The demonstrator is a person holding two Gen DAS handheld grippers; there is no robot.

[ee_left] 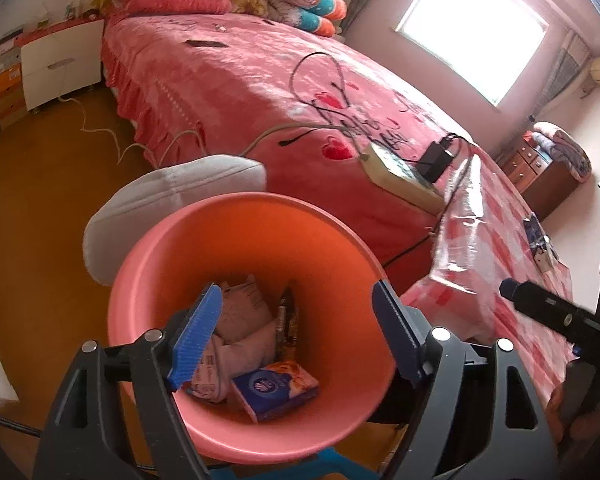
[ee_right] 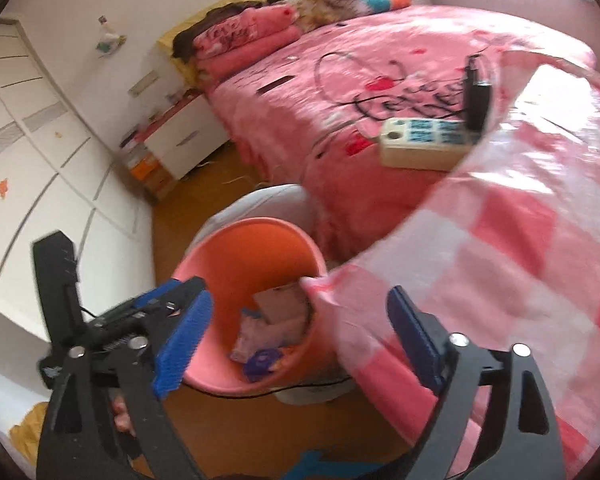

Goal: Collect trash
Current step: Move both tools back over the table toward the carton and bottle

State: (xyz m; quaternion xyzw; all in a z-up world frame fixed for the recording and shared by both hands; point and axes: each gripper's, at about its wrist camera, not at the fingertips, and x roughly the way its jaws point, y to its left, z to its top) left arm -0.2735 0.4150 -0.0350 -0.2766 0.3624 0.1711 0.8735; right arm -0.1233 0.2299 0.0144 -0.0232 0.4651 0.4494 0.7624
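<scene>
While both tools hang spread apart with nothing between their blue pads, a pink bin (ee_left: 244, 280) sits on the wooden floor, at six o'clock from the pink bed (ee_left: 228, 80). Inside lie crumpled pale wrappers (ee_left: 240, 320) and, at five o'clock of them, a blue tissue packet (ee_left: 274, 390). The left tool (ee_left: 296, 336) hovers over the bin's mouth; the right tool (ee_right: 296, 340) is beside a checked plastic tabletop cover (ee_right: 520, 240).
</scene>
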